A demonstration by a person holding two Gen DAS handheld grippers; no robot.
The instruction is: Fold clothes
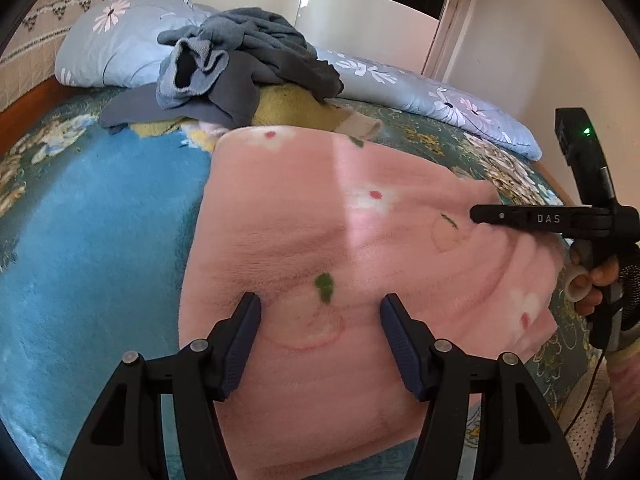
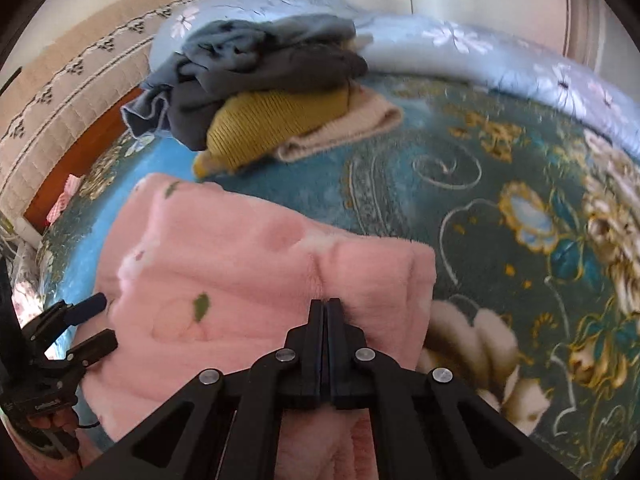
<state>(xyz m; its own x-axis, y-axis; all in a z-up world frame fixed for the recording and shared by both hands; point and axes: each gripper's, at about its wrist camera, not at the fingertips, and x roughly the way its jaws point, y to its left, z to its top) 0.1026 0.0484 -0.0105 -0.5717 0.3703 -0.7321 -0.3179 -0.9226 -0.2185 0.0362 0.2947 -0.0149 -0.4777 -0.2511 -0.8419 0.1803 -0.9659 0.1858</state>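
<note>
A fluffy pink garment (image 1: 320, 240) with white flowers and green leaves lies partly folded on the blue bed blanket (image 1: 100, 240). My left gripper (image 1: 320, 308) is open just above its near part, fingers apart on either side of a green leaf. My right gripper (image 2: 328, 304) is shut on the pink garment (image 2: 240, 264) at its right side, pinching a fold of the fabric. In the left wrist view the right gripper (image 1: 480, 216) shows at the garment's right edge. In the right wrist view the left gripper (image 2: 96, 320) shows open at the garment's left edge.
A pile of clothes (image 1: 248, 64) in grey, blue, yellow and beige sits at the far side of the bed (image 2: 272, 92). A light blue floral quilt (image 1: 420, 92) lies behind it. The floral blanket (image 2: 520, 220) spreads to the right. A wardrobe (image 1: 360, 0) stands beyond.
</note>
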